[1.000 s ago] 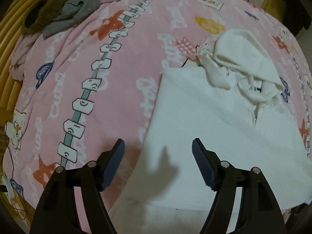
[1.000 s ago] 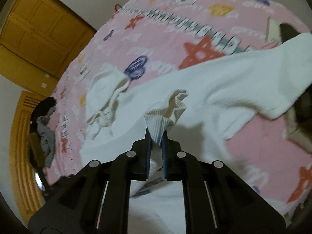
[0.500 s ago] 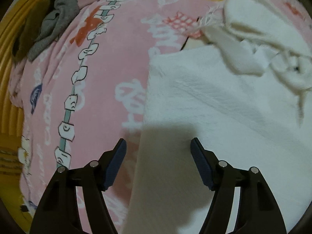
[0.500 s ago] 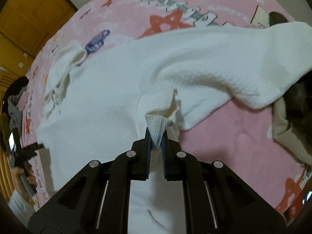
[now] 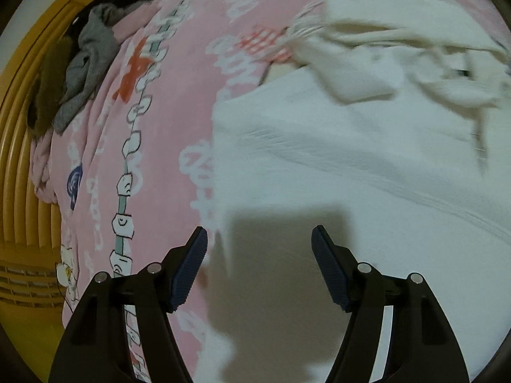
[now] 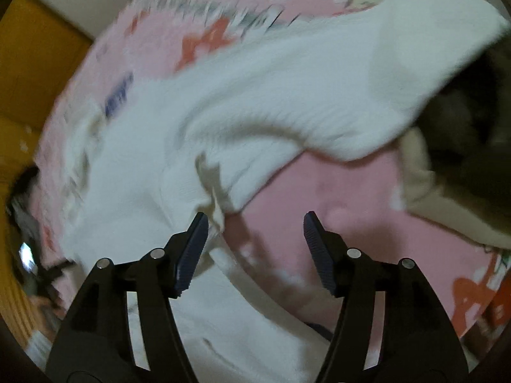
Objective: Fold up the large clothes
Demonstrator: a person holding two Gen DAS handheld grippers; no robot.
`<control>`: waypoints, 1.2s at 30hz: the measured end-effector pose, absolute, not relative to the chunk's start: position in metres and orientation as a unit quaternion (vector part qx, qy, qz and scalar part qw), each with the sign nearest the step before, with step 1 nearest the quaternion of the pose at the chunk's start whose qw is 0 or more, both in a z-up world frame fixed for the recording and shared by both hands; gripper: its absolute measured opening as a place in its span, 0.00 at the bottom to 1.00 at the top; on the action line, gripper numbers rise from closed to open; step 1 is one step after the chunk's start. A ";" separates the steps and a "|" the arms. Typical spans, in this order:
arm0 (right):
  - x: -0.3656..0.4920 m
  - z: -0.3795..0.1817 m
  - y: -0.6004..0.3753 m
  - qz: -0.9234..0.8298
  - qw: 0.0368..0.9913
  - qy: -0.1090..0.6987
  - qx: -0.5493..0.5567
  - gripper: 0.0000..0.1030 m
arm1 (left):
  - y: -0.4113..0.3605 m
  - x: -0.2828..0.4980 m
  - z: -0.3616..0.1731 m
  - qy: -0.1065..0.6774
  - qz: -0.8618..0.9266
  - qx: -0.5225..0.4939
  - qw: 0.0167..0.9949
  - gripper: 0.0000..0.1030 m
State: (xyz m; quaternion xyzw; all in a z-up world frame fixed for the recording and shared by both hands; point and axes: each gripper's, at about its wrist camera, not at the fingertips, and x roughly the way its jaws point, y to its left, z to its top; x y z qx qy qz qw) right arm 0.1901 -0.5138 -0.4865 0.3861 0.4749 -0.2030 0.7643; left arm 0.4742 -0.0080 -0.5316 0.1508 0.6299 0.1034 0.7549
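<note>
A large white knitted garment [image 5: 351, 159] lies spread on a pink patterned bedspread [image 5: 159, 111], with its hood bunched up at the far end [image 5: 399, 32]. My left gripper [image 5: 259, 236] is open, low over the garment's left edge, and nothing is between its pads. In the right wrist view the garment [image 6: 255, 95] has one sleeve folded across its body. The ribbed cuff [image 6: 212, 198] lies just beyond my left fingertip. My right gripper [image 6: 255, 223] is opening its jaws, and only the bedspread [image 6: 351, 207] shows between them.
Grey and brown clothes [image 5: 83, 63] are piled at the bed's far left, beside a wooden slatted headboard [image 5: 19, 166]. Dark and beige clothes [image 6: 453, 166] lie to the right of the garment. A person's sleeve [image 6: 35, 344] shows at the lower left.
My right gripper has let go of the ribbed cuff and spread its jaws, leaving the sleeve lying on the garment. Both grippers have dropped closer to the bed.
</note>
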 end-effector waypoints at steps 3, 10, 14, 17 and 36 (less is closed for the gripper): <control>0.157 -0.446 -0.553 -0.208 0.766 0.403 0.455 0.59 | -0.046 0.462 -0.508 0.626 0.062 0.145 0.764 0.63; 0.097 -0.390 -0.667 -0.285 0.758 0.275 0.519 0.63 | -0.146 0.426 -0.480 0.617 -0.047 0.157 0.770 0.67; 0.083 -0.407 -0.719 -0.328 0.730 0.265 0.538 0.63 | -0.192 0.409 -0.482 0.616 -0.091 0.174 0.763 0.68; 0.080 -0.435 -0.742 -0.341 0.713 0.284 0.543 0.63 | -0.214 0.406 -0.489 0.619 -0.101 0.184 0.757 0.68; 0.097 -0.462 -0.791 -0.379 0.733 0.313 0.470 0.16 | -0.248 0.409 -0.521 0.646 -0.096 0.173 0.737 0.68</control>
